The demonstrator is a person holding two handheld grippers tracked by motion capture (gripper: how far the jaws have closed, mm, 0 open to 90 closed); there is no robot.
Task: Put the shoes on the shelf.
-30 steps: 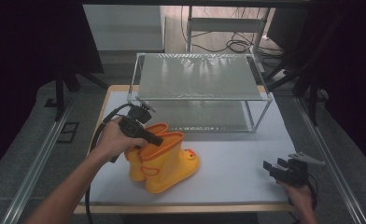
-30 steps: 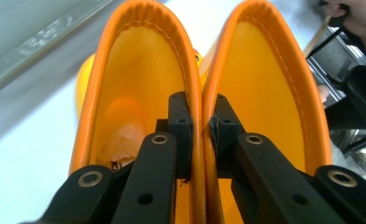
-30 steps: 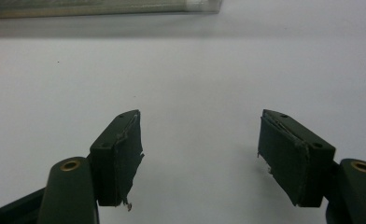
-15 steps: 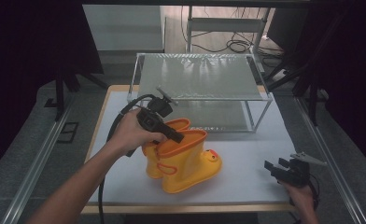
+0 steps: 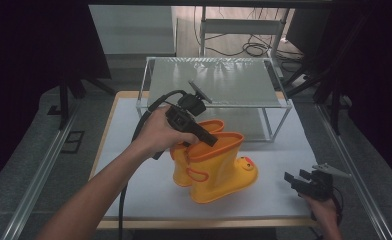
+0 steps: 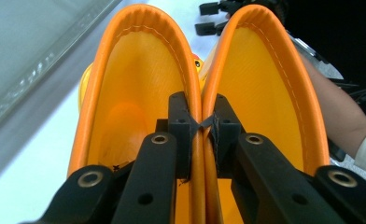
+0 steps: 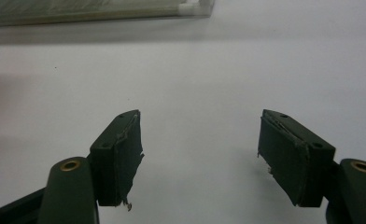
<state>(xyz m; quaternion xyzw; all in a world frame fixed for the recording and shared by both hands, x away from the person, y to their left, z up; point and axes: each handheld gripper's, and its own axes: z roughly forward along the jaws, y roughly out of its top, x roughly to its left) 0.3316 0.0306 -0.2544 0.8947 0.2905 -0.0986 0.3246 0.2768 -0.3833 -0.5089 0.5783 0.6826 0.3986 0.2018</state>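
L gripper point(image 5: 210, 140) is clamped on both boots point(image 5: 215, 165) at once: one jaw sits inside each shaft, and the two inner rims are pinched together between the pads, so a single grip takes the pair. Jaws are nearly closed, w/ only the two thin rubber walls between them. Grabbing at the touching rims is prob. why the boots hang side by side, toes pointing away from the hand. From the high view I can't tell whether the soles touch the table point(image 5: 134, 175) or hang just above it. The boots sit just in front of the rack point(image 5: 219, 80), which stands beyond the fingertips; judging by that, the rack is prob. where the pair goes.

R gripper point(image 5: 296, 181) rests off to the side near the table's front corner, well apart from the boots, jaws wide open, nothing between them. It looks parked to keep clear of the carry.

Views differ: L gripper view looks straight down the two shafts point(image 6: 139, 93), showing the pads point(image 6: 180, 126) biting the paired rims and the R gripper point(image 6: 214, 9) far past the boot tops. High view gives the layout: boots vs rack, the duck face on a toe. R gripper view shows its open pads point(image 7: 120, 154) over bare white tabletop point(image 7: 195, 70), w/ the rack's foot point(image 7: 190, 9) at the far edge.
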